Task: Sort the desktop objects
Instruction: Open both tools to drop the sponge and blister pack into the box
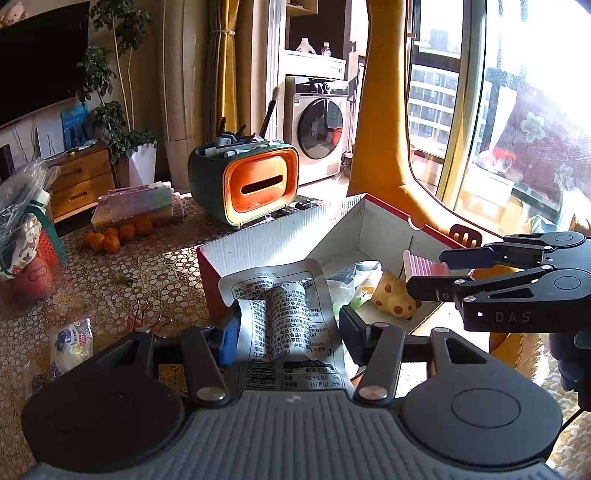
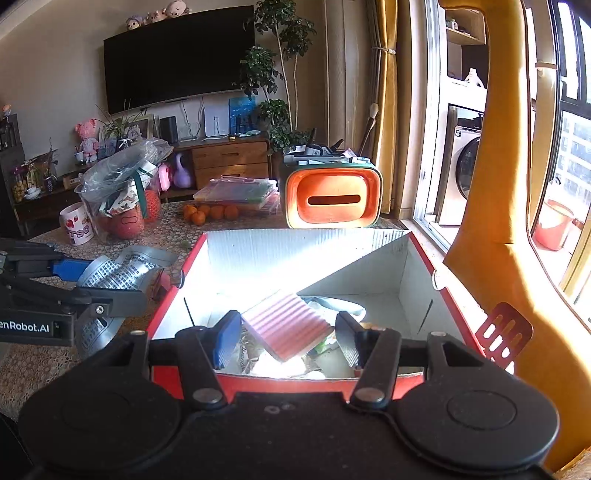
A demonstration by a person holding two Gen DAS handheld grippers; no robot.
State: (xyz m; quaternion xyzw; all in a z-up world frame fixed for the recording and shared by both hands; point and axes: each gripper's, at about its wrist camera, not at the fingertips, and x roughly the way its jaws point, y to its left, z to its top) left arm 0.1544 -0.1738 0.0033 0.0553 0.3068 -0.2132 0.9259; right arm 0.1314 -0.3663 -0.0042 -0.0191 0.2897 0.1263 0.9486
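Silver packet (image 1: 291,321) between left hand-held gripper (image 1: 286,328) fingers beside box (image 1: 273,236).

Sunlit living rm w/ wall TV (image 2: 179,55), wooden cabinet (image 2: 229,164), big window (image 1: 517,110).

This is looking like a home, a lived-in living room. A big TV (image 2: 179,55) is hanging on the wall with plush toys (image 2: 159,14) sitting on top, above a wooden cabinet (image 2: 231,162). A tall houseplant (image 2: 275,74) is standing beside yellow curtains (image 2: 386,103). Through the doorway a washing machine (image 1: 319,129) is showing on a balcony. Oranges (image 2: 210,213) and a mug (image 2: 77,225) are lying on the table (image 1: 110,288) with its patterned cloth, and apartment blocks (image 1: 430,99) are showing outside the window.
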